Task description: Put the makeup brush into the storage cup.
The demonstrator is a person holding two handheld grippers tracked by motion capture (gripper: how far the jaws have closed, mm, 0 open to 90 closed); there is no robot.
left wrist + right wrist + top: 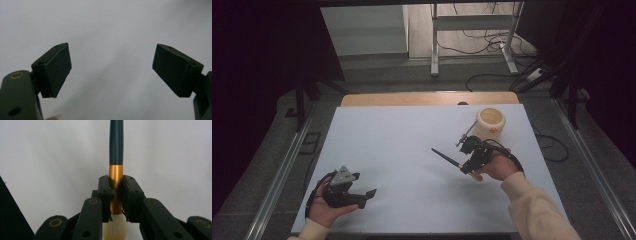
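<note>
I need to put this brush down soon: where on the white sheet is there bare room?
The white sheet is bare across its whole middle and far-left part, between the left tool and the brush. The near edge between the two forearms is bare too. It is crowded only at the far right, around the cream cup and the right tool.

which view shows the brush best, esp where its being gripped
The right gripper view: the brush fills the centre, and the right gripper is clamped on its gold band, pale bristles below. The high view shows it small, dark handle pointing left. The left gripper view offers nothing of it.
</note>
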